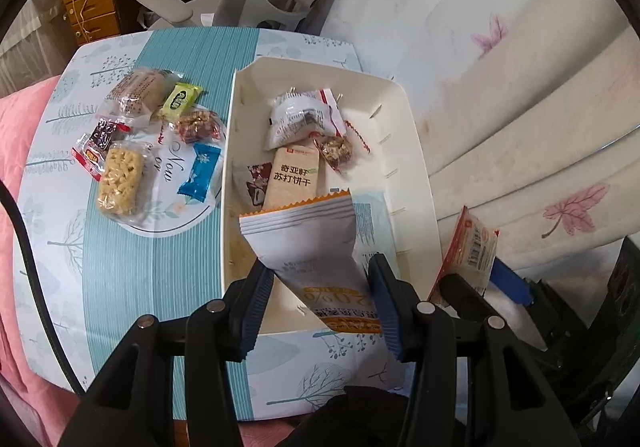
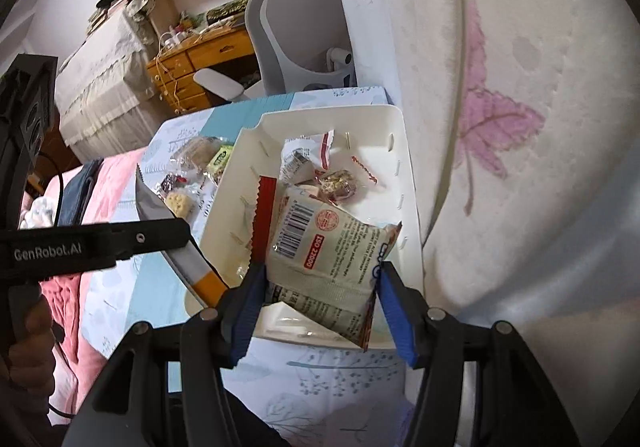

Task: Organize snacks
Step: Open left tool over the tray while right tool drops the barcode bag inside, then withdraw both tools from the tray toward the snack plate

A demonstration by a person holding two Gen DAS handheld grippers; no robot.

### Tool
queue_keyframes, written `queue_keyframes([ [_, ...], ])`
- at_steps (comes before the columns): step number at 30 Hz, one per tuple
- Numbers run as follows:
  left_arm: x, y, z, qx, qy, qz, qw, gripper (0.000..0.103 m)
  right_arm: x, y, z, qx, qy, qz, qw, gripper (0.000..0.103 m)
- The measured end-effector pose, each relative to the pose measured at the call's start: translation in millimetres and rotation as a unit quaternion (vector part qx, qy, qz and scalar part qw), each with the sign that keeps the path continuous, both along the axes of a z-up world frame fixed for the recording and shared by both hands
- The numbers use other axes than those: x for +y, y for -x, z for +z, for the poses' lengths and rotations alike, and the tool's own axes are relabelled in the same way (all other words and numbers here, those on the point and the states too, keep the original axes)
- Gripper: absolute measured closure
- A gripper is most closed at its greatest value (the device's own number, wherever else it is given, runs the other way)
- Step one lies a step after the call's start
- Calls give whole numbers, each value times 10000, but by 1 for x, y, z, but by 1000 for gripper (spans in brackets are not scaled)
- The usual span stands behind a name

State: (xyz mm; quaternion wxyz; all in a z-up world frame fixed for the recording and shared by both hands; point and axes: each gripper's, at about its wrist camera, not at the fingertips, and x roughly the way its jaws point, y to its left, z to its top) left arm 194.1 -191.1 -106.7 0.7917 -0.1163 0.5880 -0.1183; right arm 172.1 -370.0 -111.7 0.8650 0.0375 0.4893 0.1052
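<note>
Snacks in transit to a white tray [image 1: 404,135] on the patterned counter [image 1: 120,287], seen from both wrist views. The left claw [image 1: 320,299] is partly closed on a white-and-orange packet [image 1: 304,243], pads pressing its lower sides so that the serrated top hangs over the tray's near end, at lower centre of the frame. The right claw [image 2: 320,303] likewise clamps a beige wafer packet with a red edge [image 2: 324,243] above the tray's near rim, tilted toward the interior. Both packets are held by their ends, probably so they can drop flat among the pieces already inside, such as the cracker bar [image 1: 294,179]. Loose snacks, including a puffed-rice bar [image 1: 120,179] and a blue candy [image 1: 200,177], lie grouped at left of the tray, apparently awaiting their turn.
</note>
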Motion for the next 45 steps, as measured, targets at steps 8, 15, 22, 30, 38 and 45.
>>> queue_keyframes([
  [8,-10,5,-5,-1,-69,152,9999,31,-10,-10,-6,114,-90,271,9995,41],
  [15,1,16,-5,-45,-42,369,9993,30,-8,-9,-9,175,-126,291,9993,35],
  [22,24,33,0,-234,-52,555,9982,30,3,-5,-14,320,-219,245,9989,34],
  [30,64,60,4,-434,-53,709,9965,30,29,4,-21,533,-397,146,9977,34],
  [38,116,78,5,-415,-169,683,9967,30,72,18,-24,664,-574,-49,9961,34],
  [45,165,88,7,-444,-233,616,9968,30,117,32,-24,707,-612,-176,9955,34],
])
